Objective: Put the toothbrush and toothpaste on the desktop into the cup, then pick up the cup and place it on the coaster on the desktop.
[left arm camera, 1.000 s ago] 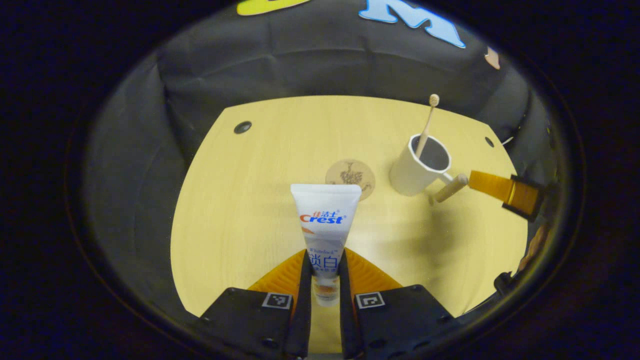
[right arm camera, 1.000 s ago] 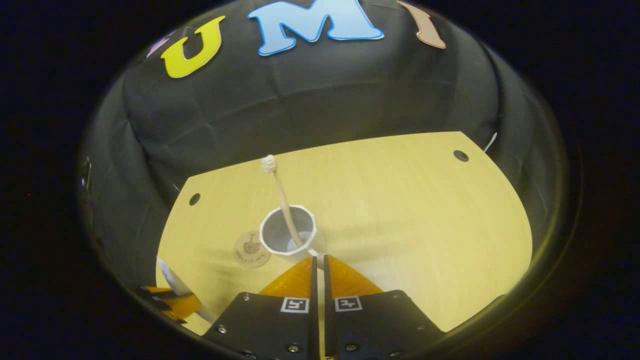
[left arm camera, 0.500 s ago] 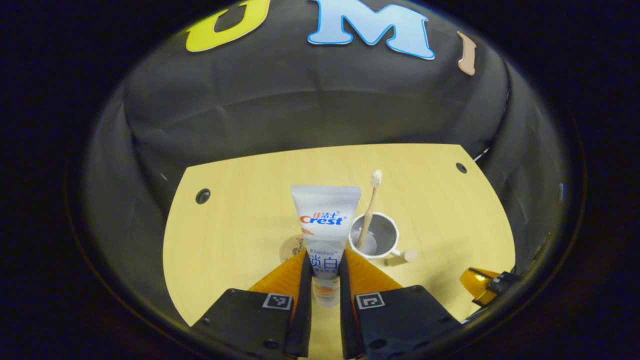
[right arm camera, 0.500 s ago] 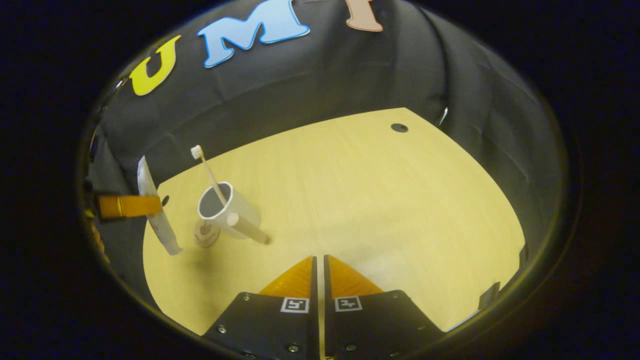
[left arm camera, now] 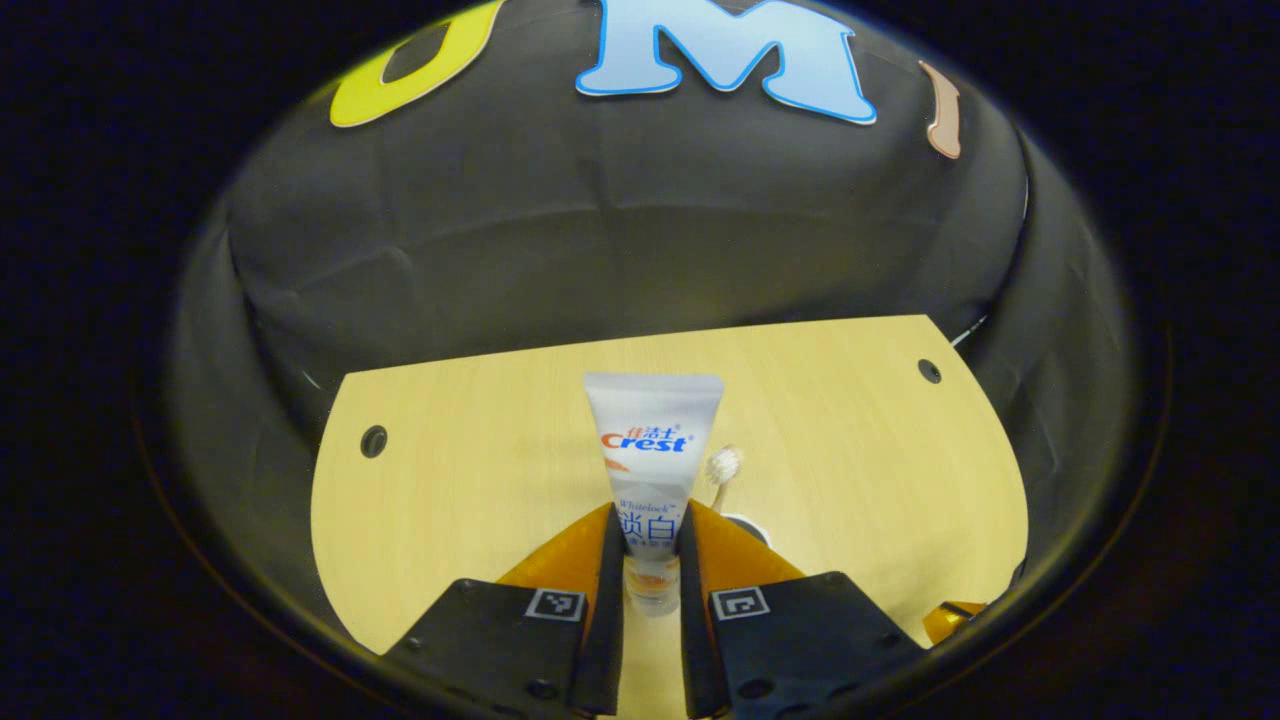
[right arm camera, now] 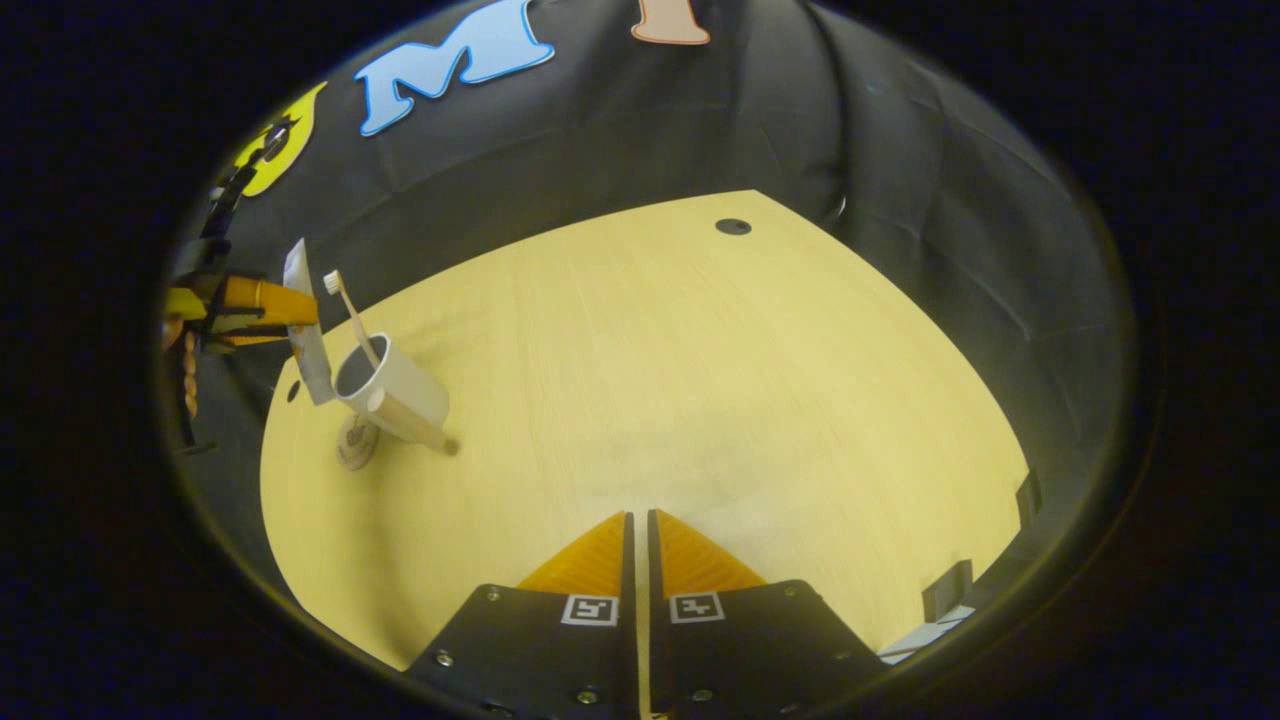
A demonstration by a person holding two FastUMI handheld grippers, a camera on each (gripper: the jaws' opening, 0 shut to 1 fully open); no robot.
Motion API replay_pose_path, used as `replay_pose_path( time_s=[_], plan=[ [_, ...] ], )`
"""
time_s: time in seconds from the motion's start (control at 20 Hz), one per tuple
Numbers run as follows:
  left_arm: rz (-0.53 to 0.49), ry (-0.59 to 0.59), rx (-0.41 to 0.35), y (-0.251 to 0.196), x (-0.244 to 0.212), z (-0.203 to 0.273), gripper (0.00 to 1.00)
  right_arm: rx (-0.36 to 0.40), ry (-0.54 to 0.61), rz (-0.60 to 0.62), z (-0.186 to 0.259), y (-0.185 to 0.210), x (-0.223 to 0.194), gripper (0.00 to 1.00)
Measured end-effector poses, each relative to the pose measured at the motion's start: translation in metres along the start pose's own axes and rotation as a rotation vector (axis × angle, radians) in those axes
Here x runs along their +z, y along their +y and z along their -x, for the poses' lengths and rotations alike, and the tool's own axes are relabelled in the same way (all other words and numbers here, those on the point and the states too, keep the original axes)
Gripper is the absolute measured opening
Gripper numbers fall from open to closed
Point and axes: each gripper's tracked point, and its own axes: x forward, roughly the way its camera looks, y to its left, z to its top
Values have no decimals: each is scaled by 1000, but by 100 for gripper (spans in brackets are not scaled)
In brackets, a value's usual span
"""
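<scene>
Since a second ago the left gripper (left arm camera: 650,560) has carried the Crest toothpaste tube (left arm camera: 652,450) from beside the coaster (right arm camera: 355,445) to just above the white cup (right arm camera: 390,385), jaws clenched on it. The toothbrush (right arm camera: 350,310) already stands inside. The right gripper (right arm camera: 640,545) hangs back, jaws closed, empty. Toothpaste drop and cup-to-coaster remain.

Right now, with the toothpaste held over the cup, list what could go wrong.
1. The toothbrush already leans in the cup; the toothpaste, clamped in the left tool, could knock it on the way in.
2. The cup's handle sticks out sideways, so a push on the rim may tip or slide the cup toward the coaster.
</scene>
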Motion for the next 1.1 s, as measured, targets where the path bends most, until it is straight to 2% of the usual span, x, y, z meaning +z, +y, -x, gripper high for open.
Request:
replay_pose_path(
  time_s=[0.35, 0.6, 0.9, 1.1],
  plan=[
    [4, -75, -4, -7, 32, 18, 31, 8, 19, -13, -8, -5, -4, 4],
    [-21, -87, -22, -30, 44, 10, 31, 21, 17, -8, -11, -2, -3, 4],
    [39, -58, -56, -52, 28, -6, 31, -11, 29, -47, -12, -27, -4, 4],
    [-9, -32, -31, -49, 6, -18, 32, -23, 27, -71, -13, -39, 0, 4]
  ],
)
